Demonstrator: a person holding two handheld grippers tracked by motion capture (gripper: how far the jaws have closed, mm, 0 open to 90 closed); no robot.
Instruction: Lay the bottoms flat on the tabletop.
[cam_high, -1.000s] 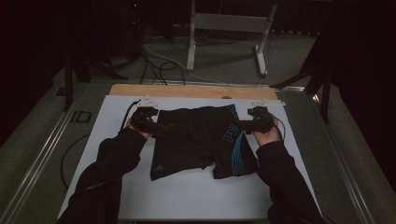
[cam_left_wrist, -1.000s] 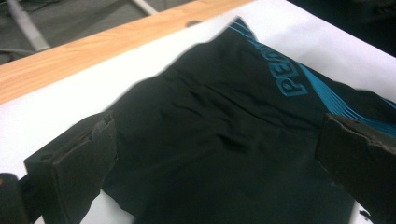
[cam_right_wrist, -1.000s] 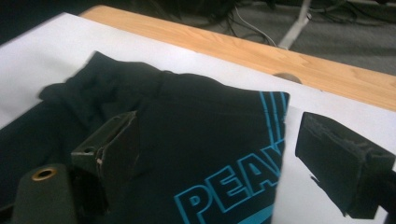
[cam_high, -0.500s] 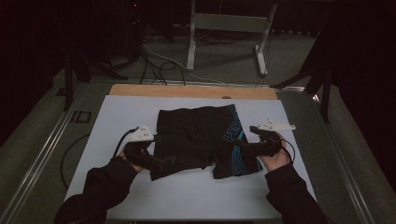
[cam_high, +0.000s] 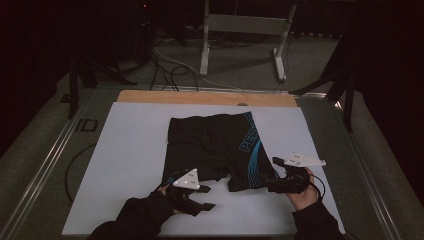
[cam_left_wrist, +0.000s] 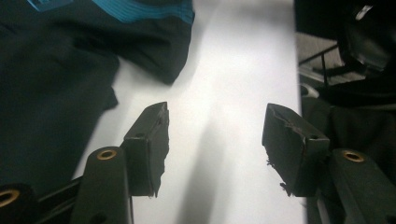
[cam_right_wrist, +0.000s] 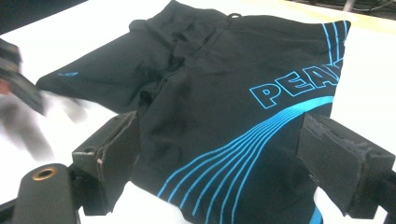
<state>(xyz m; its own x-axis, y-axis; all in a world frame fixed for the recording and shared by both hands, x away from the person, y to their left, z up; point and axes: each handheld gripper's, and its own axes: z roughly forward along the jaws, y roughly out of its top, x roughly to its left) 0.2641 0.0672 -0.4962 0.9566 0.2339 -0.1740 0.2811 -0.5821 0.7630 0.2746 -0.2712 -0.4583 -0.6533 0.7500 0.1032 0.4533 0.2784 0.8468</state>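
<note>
Left tongs (cam_high: 207, 205), just closing partway, gape over bare table (cam_high: 130, 150); right tongs (cam_high: 267, 182) stand wide astride the shorts' (cam_high: 215, 145) hem.

The high view is dim and grainy: the room beyond the table lies almost black, and only the white table surface (cam_high: 125, 165) returns much light. The black shorts (cam_high: 215, 145) show little inner detail there. In the left gripper view, light falls from above; soft shadows stretch along the surface beneath the jaws, which are sharp while the far edge is soft. In the right gripper view the surface glares near white, the shorts are crisp, and the other gripper (cam_right_wrist: 18, 84) smears with motion blur at the left.
</note>
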